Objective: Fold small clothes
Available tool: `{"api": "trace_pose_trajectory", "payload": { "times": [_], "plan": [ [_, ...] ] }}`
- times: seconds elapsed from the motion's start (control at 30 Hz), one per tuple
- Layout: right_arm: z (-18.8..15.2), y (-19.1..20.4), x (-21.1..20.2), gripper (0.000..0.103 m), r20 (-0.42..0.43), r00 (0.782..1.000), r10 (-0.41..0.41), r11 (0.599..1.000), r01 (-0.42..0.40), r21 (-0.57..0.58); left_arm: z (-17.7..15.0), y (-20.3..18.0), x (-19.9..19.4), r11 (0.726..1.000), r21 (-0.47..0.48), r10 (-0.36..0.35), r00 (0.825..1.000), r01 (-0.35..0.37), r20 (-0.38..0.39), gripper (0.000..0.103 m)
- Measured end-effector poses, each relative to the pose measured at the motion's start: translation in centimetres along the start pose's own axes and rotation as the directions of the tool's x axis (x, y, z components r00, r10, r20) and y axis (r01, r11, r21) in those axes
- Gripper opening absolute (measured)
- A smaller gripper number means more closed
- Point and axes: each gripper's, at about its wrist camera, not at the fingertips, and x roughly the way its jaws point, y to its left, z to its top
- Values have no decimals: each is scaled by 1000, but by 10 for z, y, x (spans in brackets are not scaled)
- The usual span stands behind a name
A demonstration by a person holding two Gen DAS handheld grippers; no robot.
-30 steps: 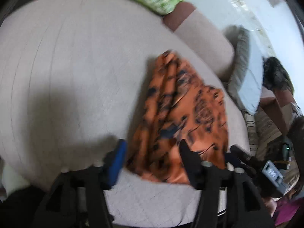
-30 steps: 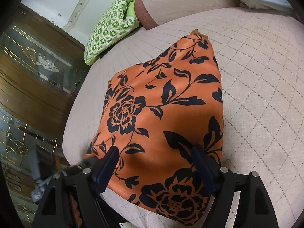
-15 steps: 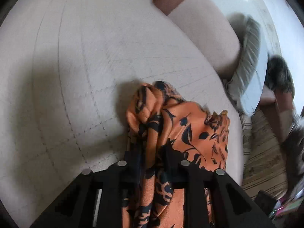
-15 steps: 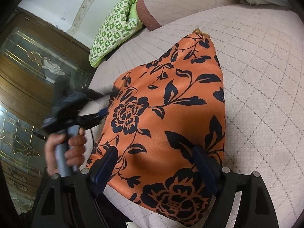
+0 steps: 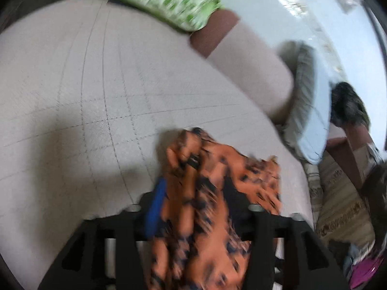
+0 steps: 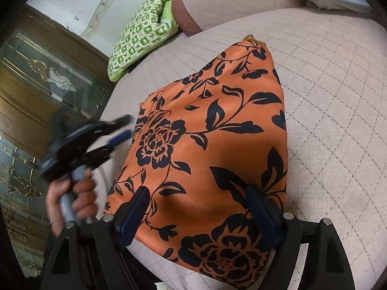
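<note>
An orange cloth with black flowers lies flat on a beige quilted cushion. My right gripper is open, its jaws over the cloth's near edge. My left gripper shows in the right wrist view at the cloth's left edge, jaws apart. In the blurred left wrist view the left gripper has bunched orange cloth lying between its spread fingers; the blue pad is visible left of the fabric.
A green patterned folded blanket sits at the cushion's far edge, also in the left wrist view. A grey pillow lies to the right. A wooden glass-panelled cabinet stands at left.
The left gripper was shut on the cloth's left edge half a second ago; its jaws have now spread and the camera has pulled back and tilted up. The right gripper has stayed put.
</note>
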Motion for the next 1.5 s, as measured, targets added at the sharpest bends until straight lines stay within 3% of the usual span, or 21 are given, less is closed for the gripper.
{"api": "trace_pose_trajectory", "payload": {
  "times": [0.03, 0.1, 0.13, 0.17, 0.2, 0.23, 0.3, 0.33, 0.4, 0.47, 0.5, 0.57, 0.63, 0.7, 0.73, 0.83, 0.93, 1.03, 1.3, 1.5],
  "plan": [
    [0, 1, 1, 85, 3, 1000, -3, 1000, 3, 1, -10, -5, -10, 1000, 16, -18, 1000, 18, 2, 81],
    [0, 6, 3, 86, 12, 1000, -13, 1000, 13, 3, -29, -9, -21, 999, 42, -21, 1000, 20, 14, 88],
    [0, 7, 4, 86, 14, 1000, -21, 1000, 21, 1, -41, -9, -19, 998, 60, 16, 1000, -16, 2, 88],
    [-1, 9, 4, 86, 16, 999, -29, 1000, 29, 0, -49, -5, -4, 994, 86, 74, 996, -69, -56, 78],
    [-1, 10, 5, 86, 15, 999, -37, 999, 37, -2, -57, 3, 9, 990, 101, 109, 986, -96, -128, 35],
    [-1, 11, 6, 86, 9, 999, -40, 999, 40, -6, -63, 12, 18, 997, 64, 62, 983, -52, -171, 35],
    [-2, 12, 5, 86, 6, 999, -48, 999, 48, -11, -62, 2, 2, 994, 98, 59, 991, -48, -117, 26],
    [-1, 11, 5, 86, 4, 999, -49, 999, 49, -8, -63, -5, -7, 990, 130, 69, 995, -60, -70, 26],
    [-1, 9, 5, 86, 9, 999, -46, 999, 46, 10, -68, -9, -6, 986, 138, 100, 994, -95, -35, 31],
    [-1, 7, 6, 86, 20, 999, -44, 999, 44, 28, -76, 2, 13, 987, 104, 131, 987, -122, -91, 52],
    [-1, 7, 5, 86, 22, 999, -45, 999, 44, 29, -77, 9, 14, 990, 80, 122, 990, -116, -77, 56],
    [-1, 9, 2, 86, 25, 999, -48, 999, 48, 17, -72, 9, -2, 996, 50, 77, 996, -75, -42, 51],
    [-2, 10, -10, 86, 42, 998, -45, 999, 44, 27, -71, 0, -29, 992, 109, 46, 996, -55, 82, 53],
    [-9, 8, -34, 86, 118, 993, 1, 999, -5, 32, -73, -8, -37, 982, 175, 43, 990, -66, 133, 77],
    [-13, 5, -50, 86, 177, 984, 5, 999, -11, 35, -74, -10, -36, 980, 186, 41, 991, -65, 131, 81],
    [-21, -16, -68, 86, 220, 975, -17, 995, -5, 102, -74, -8, -22, 982, 178, 55, 994, -70, 91, 81],
    [-38, -47, -75, 86, 221, 973, -71, 973, 19, 229, -76, -12, -15, 979, 179, 75, 991, -94, 110, 81],
    [-57, -61, -79, 86, 243, 965, -102, 961, 33, 275, -71, -18, -15, 975, 188, 98, 987, -121, 125, 81],
    [-75, -43, -72, 86, 242, 952, -190, 966, 137, 219, -72, -16, -18, 966, 193, 148, 980, -172, 129, 81],
    [-86, -36, -66, 86, 221, 957, -187, 967, 139, 214, -75, -16, -21, 961, 205, 158, 978, -184, 138, 81]
  ]
}}
